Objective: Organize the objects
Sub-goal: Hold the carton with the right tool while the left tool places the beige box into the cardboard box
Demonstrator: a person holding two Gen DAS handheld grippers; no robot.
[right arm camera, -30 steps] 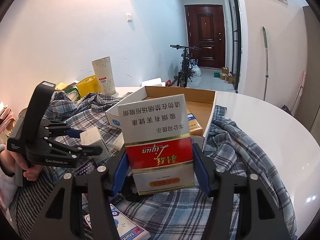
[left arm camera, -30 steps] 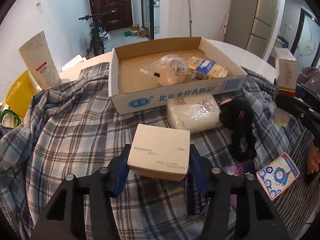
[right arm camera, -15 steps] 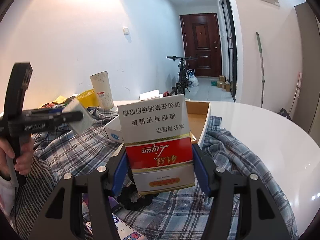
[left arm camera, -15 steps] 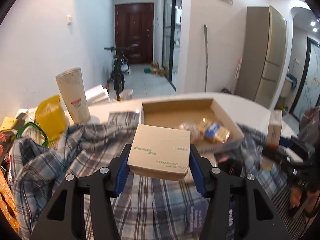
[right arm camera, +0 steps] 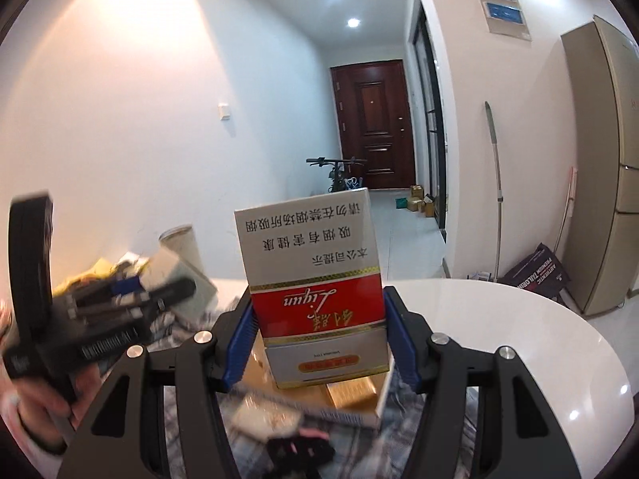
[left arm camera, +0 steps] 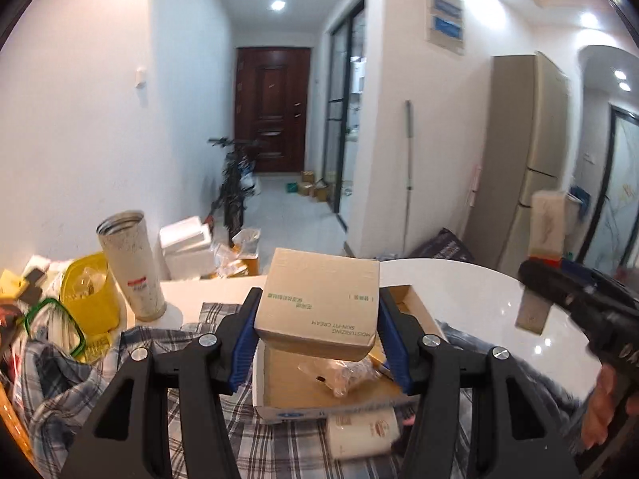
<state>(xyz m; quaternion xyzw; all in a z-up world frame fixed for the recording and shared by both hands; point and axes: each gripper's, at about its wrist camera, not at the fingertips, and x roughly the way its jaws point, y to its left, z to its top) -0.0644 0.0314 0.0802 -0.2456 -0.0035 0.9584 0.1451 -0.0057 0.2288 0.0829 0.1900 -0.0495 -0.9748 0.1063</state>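
Note:
My left gripper (left arm camera: 317, 333) is shut on a small brown cardboard box (left arm camera: 319, 303), held in the air above the open cardboard tray (left arm camera: 275, 395). The tray holds a clear plastic bag (left arm camera: 339, 371). My right gripper (right arm camera: 319, 335) is shut on a red and white carton (right arm camera: 311, 279), lifted above the same tray (right arm camera: 381, 403), where a gold pack (right arm camera: 351, 393) lies. Each gripper shows blurred at the edge of the other's view, the right one (left arm camera: 535, 283) in a hand at the right, the left one (right arm camera: 151, 291) at the left.
A plaid shirt (left arm camera: 80, 375) covers the round white table (left arm camera: 479, 299). A white wrapped pack (left arm camera: 363, 431) and a black fabric item (right arm camera: 299, 447) lie in front of the tray. A tall white cup (left arm camera: 131, 267) and a yellow container (left arm camera: 88, 299) stand at the far left.
Both grippers have risen with their boxes and tilted up toward level. The table has dropped low in both views and the hallway fills the frames.

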